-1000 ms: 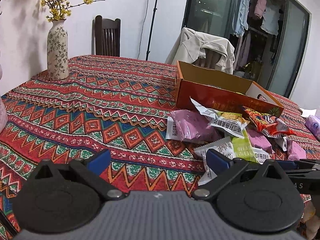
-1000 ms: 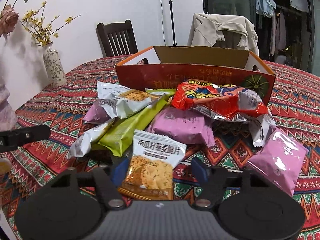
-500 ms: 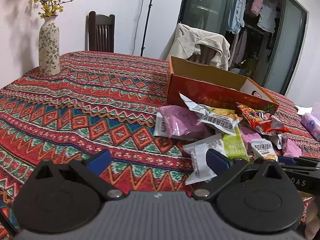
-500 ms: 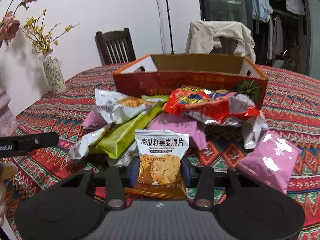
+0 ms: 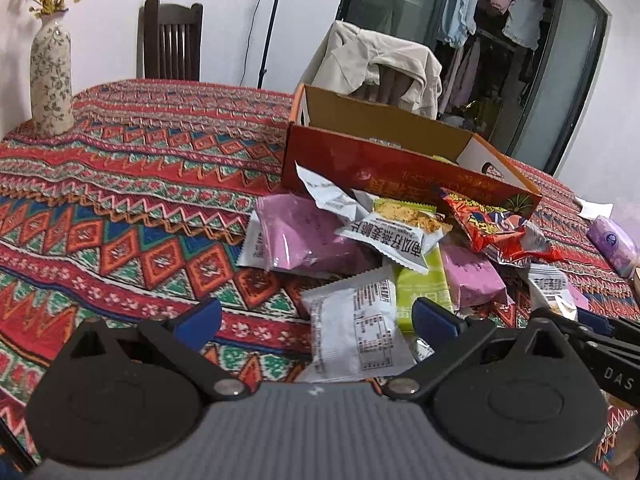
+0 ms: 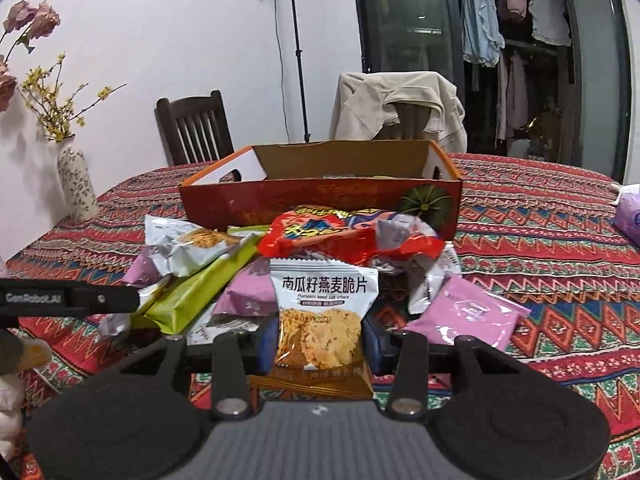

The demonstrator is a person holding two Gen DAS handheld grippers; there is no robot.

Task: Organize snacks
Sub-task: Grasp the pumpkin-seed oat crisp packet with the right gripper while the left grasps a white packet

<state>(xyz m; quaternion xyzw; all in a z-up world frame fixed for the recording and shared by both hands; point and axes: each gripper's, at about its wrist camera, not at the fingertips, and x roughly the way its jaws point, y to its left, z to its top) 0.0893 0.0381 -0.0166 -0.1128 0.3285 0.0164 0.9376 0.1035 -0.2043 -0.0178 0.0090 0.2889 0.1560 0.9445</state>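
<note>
On the desk (image 6: 552,216), in front of the box (image 6: 320,196), a heap of snack packets. Right gripper (image 6: 318,340) lifted a little above the heap, fingers (image 6: 267,344) pinching the oat-crisp packet (image 6: 322,312) by its lower half, upright, label facing the camera. Left gripper (image 5: 316,314) low over the near edge of the heap, fingers (image 5: 200,314) spread wide with nothing pinched, a white packet (image 5: 356,332) lying between them. Step in hand, by the look of it: carrying the pinched packet to the box. Risks from here: slick foil, gripped low, so likely to slide or flop forward on a quick swing; the packet's top brushing the red bag (image 6: 352,236) on the heap's crest and dragging it along; clipping the box's near wall on too low a path, which could shove the light cardboard back across the cloth. Also the two grippers close side by side, left arm reaching in at the right view's left edge, so a sideways move risks a knock. Room: open air above the heap and over the box mouth, best path up and forward. Bare cloth wide on the left toward the vase (image 5: 52,68), well apart. Right of the heap, one pink packet (image 6: 472,312), then open cloth up to a purple pack (image 6: 628,212) at the far right edge.
</note>
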